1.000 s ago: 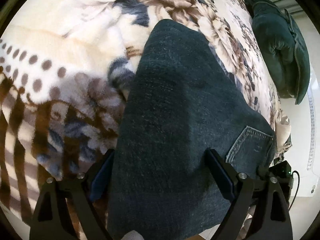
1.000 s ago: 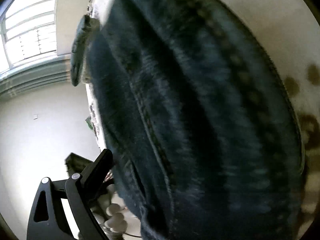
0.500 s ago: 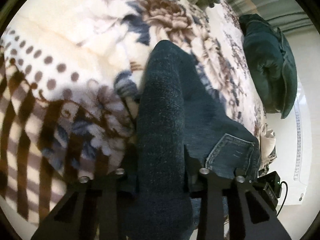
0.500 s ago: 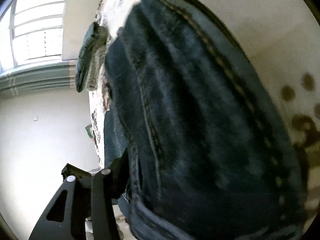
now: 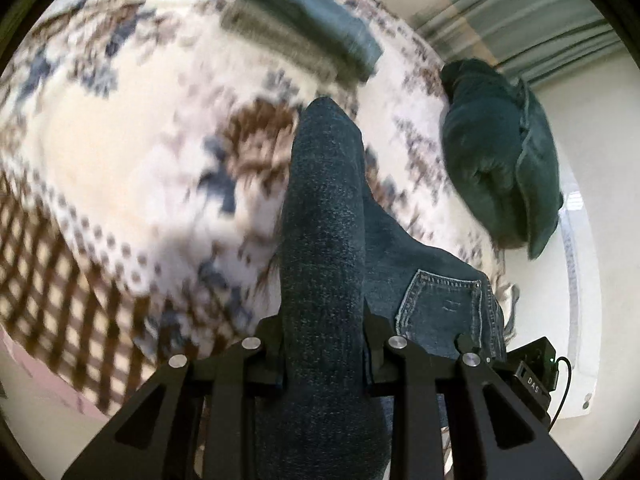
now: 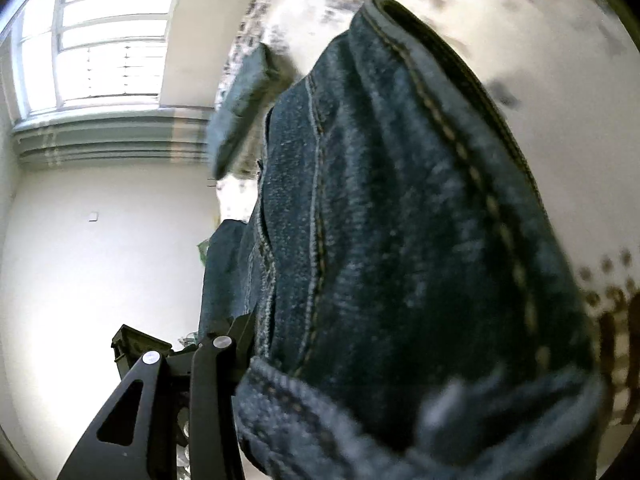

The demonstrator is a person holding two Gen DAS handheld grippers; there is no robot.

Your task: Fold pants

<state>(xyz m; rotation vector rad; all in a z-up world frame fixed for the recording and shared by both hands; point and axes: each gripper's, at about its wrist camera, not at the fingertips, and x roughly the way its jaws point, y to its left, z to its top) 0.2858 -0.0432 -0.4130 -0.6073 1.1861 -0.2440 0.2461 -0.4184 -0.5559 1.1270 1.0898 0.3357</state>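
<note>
Pants [image 5: 324,240] pinched by both closing grippers' fingers [image 5: 276,344], bunched denim between.

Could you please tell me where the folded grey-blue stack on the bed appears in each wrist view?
Left wrist: the folded stack lies at top centre, on the floral blanket.
Right wrist: the folded stack sits upper centre-left, beside the window.
Shared landmark: the jeans, just below it in both.
</note>
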